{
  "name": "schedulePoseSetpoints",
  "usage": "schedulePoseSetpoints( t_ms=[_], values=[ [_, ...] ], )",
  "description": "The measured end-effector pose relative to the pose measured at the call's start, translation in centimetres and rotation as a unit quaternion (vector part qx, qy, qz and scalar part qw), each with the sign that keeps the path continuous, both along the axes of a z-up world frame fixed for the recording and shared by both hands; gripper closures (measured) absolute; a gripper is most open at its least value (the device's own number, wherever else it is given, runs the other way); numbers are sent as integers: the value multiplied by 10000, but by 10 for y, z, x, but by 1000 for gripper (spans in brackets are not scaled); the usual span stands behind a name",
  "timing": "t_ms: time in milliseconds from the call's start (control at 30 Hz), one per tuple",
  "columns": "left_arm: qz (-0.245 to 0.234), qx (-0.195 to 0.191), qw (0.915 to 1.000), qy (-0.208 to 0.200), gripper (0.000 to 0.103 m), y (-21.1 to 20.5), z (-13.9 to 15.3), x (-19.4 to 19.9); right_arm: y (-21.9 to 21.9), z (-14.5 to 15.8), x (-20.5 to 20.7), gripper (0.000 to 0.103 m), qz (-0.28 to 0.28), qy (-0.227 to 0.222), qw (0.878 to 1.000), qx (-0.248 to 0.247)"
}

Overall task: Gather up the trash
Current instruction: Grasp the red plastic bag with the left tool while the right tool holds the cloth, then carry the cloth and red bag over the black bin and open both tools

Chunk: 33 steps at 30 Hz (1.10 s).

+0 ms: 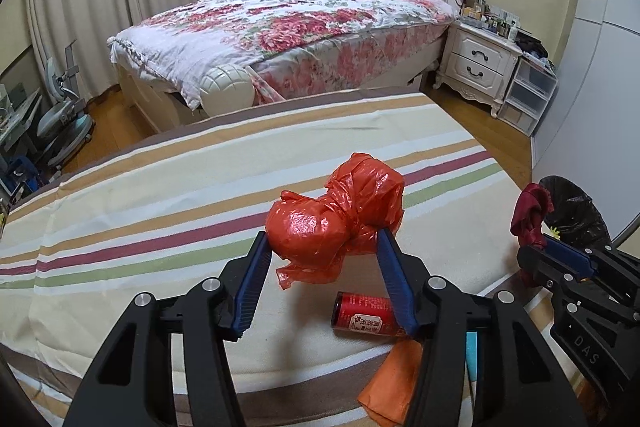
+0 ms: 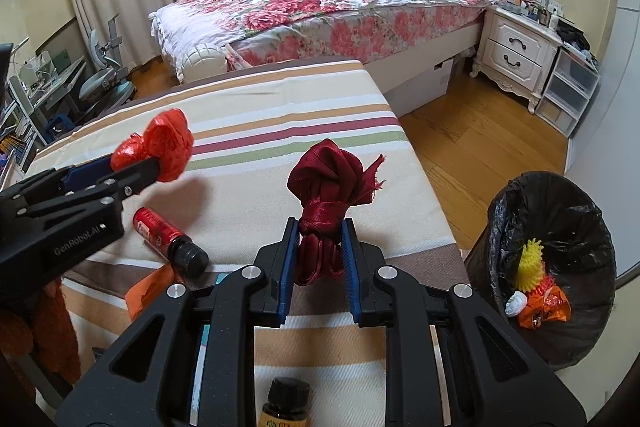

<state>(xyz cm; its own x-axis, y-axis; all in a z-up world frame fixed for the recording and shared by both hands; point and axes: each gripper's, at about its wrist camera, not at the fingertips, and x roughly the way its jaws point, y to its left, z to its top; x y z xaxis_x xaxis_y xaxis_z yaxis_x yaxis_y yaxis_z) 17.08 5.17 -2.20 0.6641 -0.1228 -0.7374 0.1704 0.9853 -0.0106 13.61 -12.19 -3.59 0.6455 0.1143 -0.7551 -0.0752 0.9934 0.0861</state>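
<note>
My left gripper [image 1: 322,241] is shut on a crumpled orange-red plastic bag [image 1: 336,215] and holds it above the striped table [image 1: 160,195]; the bag also shows in the right wrist view [image 2: 160,143]. My right gripper [image 2: 320,227] is shut on a knotted dark red ribbon [image 2: 330,195], also above the table; the ribbon shows at the right of the left wrist view [image 1: 530,215]. A bin with a black liner [image 2: 520,211] stands on the floor right of the table and holds some trash.
A red bottle with a black cap [image 2: 168,239] lies on the table beside an orange scrap [image 2: 148,291]. A small brown bottle [image 2: 286,403] stands at the near edge. A bed [image 2: 320,7], a nightstand [image 2: 516,51] and plastic drawers [image 2: 568,87] stand beyond.
</note>
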Motion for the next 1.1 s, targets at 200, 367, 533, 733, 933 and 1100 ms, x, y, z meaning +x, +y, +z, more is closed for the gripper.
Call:
schedulePoseSetpoints(
  t_ms=[200, 367, 533, 733, 933, 1100],
  values=[
    [45, 8, 9992, -393, 49, -2, 27, -24, -10, 11, -17, 82, -74, -135, 9999, 39],
    [-46, -139, 9984, -542, 49, -17, 41, -45, -27, 20, -34, 82, -230, -261, 9994, 62],
    [-252, -315, 9975, -577, 49, -44, 48, -59, -56, 29, -49, 82, -497, -387, 9980, 70],
    [-576, -342, 9958, -626, 49, -86, 50, -67, -98, 33, -63, 82, -903, -480, 9948, 16],
    [-817, -337, 9948, -498, 49, -126, 40, -65, -143, 30, -73, 82, -1380, -493, 9891, -109],
    [-1040, -315, 9933, -383, 49, -163, 28, -62, -174, 25, -77, 82, -1741, -499, 9833, -175]
  ],
)
